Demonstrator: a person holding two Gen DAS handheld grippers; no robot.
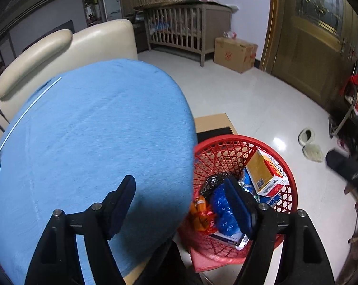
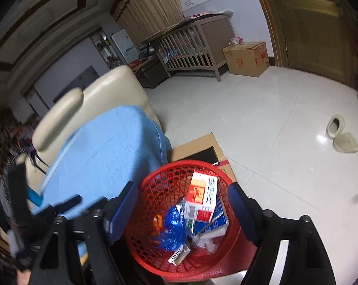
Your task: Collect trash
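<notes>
Sitting on a cardboard box (image 2: 202,147) just right of the blue-covered cushion (image 1: 95,130), the red mesh basket (image 2: 155,185) holds a medicine carton (image 2: 202,199) and blue plastic wrappers (image 2: 171,223). Left gripper (image 1: 181,204) and right gripper (image 2: 181,211) both hang spread apart and empty above it.

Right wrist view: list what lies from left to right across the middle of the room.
Cream armchair → blue cloth → red basket → slippers.
</notes>
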